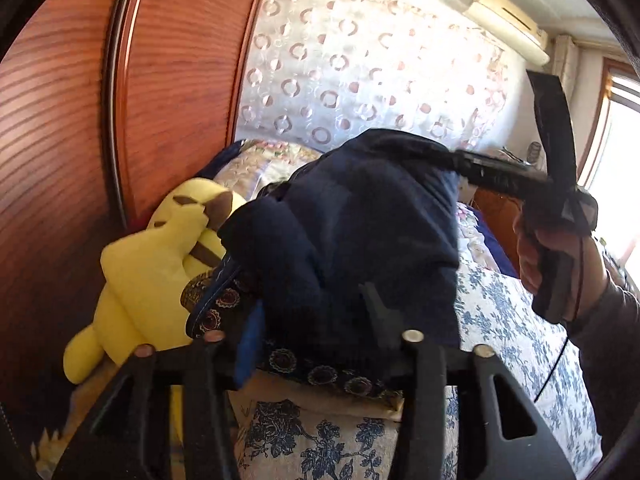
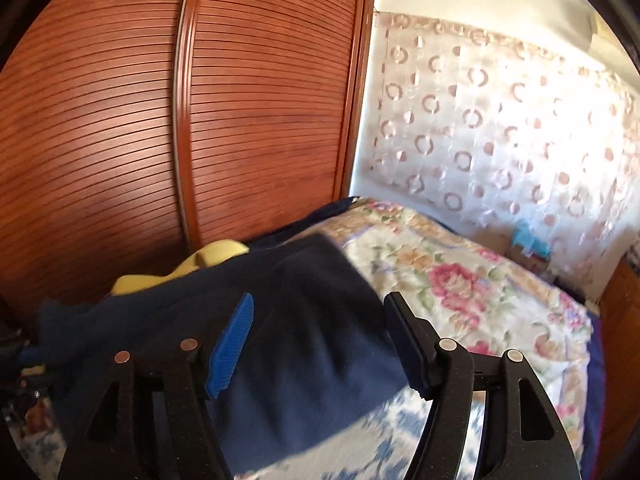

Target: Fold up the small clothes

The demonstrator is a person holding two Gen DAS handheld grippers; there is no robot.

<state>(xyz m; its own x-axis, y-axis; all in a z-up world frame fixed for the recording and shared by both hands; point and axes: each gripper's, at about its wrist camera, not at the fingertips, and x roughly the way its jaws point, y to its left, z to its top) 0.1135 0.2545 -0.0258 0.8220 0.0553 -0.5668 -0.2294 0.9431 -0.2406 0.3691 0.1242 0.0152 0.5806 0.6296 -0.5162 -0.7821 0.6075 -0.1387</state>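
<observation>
From the left: yellow plush toy [image 1: 132,280] sits against the wood wardrobe [image 1: 72,128], and your left gripper [image 1: 316,320] pokes into the navy garment [image 1: 352,232], jaws partly hidden by cloth, so can't tell if it's pinching. The garment hangs bunched over the floral bed [image 1: 500,320]. On the right, your right gripper [image 2: 320,340] is spread wide w/ the garment [image 2: 304,340] betw. its fingers, not clamped.

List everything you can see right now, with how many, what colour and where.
garment: one, navy, held up over the bed
plush toy: one, yellow, by the wardrobe
wardrobe: one, reddish wood, left
curtain: one, white, pink rings, behind the bed
bedcover: one, blue-and-white floral
quilt: one, pink floral
air conditioner: one, cream, high on the wall
left gripper: in the cloth
right gripper: open around the cloth
</observation>
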